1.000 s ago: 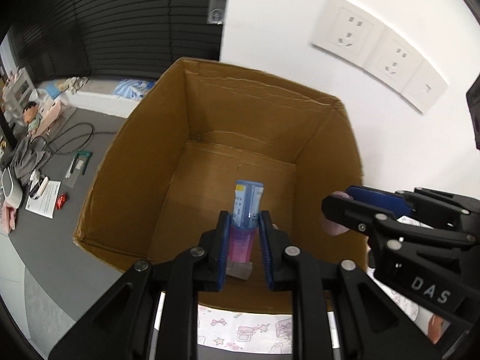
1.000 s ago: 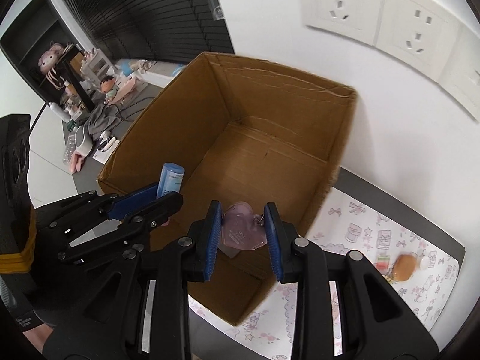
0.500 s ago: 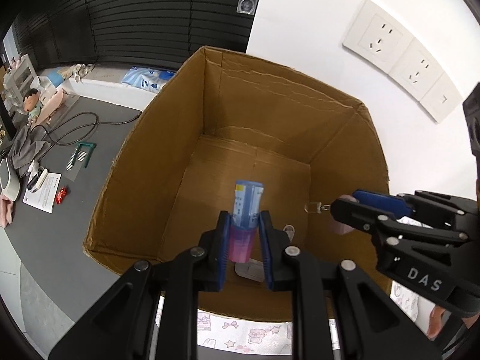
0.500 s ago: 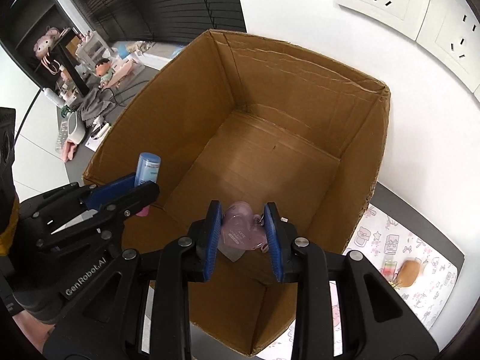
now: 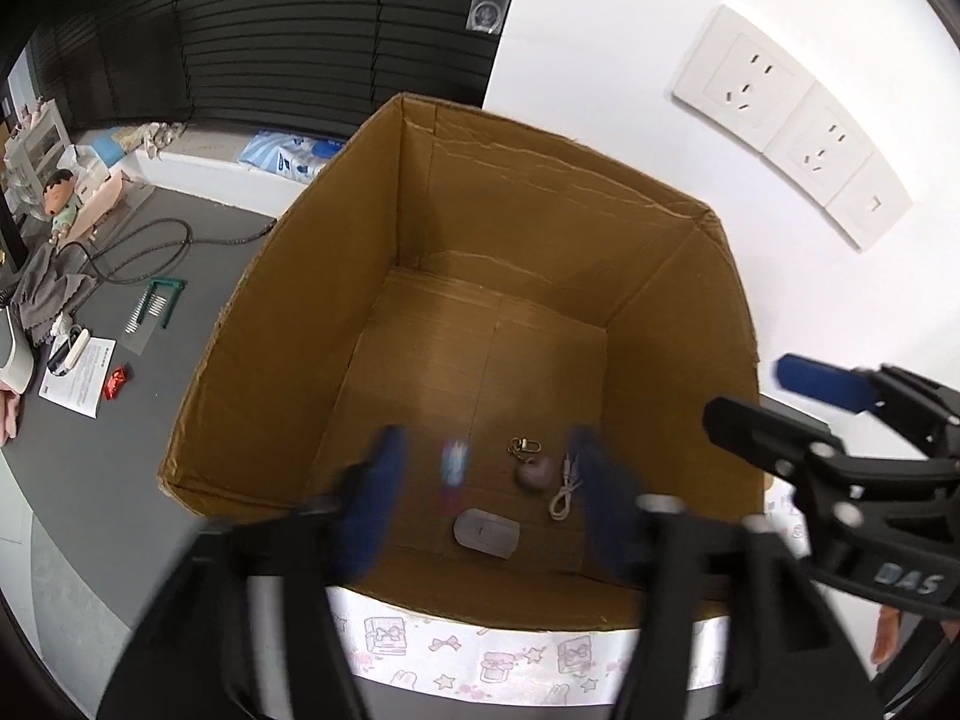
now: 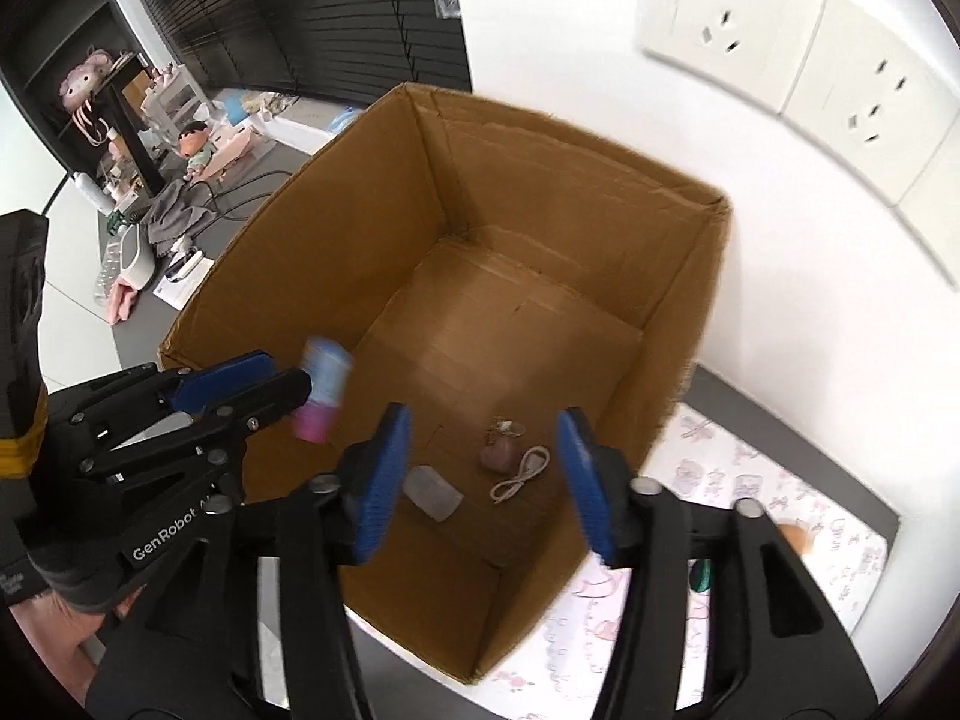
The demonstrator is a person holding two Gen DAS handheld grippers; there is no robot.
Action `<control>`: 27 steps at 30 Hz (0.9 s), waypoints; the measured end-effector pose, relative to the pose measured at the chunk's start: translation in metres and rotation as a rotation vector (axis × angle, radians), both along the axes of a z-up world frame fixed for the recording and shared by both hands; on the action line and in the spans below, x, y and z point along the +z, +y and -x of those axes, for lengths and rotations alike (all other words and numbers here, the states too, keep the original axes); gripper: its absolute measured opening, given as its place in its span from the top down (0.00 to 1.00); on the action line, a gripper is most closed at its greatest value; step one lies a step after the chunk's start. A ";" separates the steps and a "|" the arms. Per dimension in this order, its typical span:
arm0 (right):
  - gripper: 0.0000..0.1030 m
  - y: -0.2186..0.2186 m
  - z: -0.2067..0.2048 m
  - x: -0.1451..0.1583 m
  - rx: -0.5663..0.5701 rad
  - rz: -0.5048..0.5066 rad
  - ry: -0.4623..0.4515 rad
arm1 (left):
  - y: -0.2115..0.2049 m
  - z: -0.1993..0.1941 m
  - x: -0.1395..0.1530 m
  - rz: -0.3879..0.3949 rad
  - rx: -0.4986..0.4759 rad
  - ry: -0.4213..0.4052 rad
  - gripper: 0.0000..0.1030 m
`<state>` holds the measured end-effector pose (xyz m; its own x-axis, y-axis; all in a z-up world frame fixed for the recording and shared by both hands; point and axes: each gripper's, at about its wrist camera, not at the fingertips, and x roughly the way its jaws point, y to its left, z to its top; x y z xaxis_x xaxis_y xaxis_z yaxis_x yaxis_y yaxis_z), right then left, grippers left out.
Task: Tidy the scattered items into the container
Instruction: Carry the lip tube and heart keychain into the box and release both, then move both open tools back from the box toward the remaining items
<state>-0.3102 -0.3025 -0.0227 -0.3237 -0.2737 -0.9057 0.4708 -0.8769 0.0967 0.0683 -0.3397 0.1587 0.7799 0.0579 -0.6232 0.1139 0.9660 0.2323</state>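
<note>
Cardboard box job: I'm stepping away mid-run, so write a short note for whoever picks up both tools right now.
Left tool: jaws opening, blue-and-pink tube just let go, dropping into the brown cardboard box.
Right tool: jaws opening, nothing between them.
Done: on the box floor lie the pink heart keychain, white looped cord and grey oval case.
Left: a small orange item on the patterned mat.

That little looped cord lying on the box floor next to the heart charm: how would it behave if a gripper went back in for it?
The looped cord looks thin and lies in soft curves on the cardboard box floor, so it is probably floppy and light. Pinched at one spot, it would likely dangle rather than hold shape. It lies close beside the heart charm, so a push might drag both along.
</note>
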 end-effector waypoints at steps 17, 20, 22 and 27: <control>0.00 0.068 -0.015 0.031 -0.085 0.051 0.072 | -0.040 0.022 -0.008 -0.066 -0.022 -0.031 0.12; 0.00 0.076 -0.018 0.034 -0.080 0.054 0.078 | -0.053 0.024 -0.011 -0.096 -0.023 -0.036 0.12; 0.00 0.080 -0.022 0.035 -0.079 0.049 0.089 | -0.063 0.025 -0.012 -0.103 -0.020 -0.036 0.12; 0.00 0.100 -0.029 0.036 -0.098 0.004 0.131 | -0.087 0.029 -0.018 -0.111 -0.034 -0.044 0.12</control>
<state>-0.2811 -0.2025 0.0131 -0.4639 -0.2385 -0.8532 0.3917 -0.9190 0.0439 0.0393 -0.4270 0.1411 0.8089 0.0977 -0.5798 0.1334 0.9299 0.3428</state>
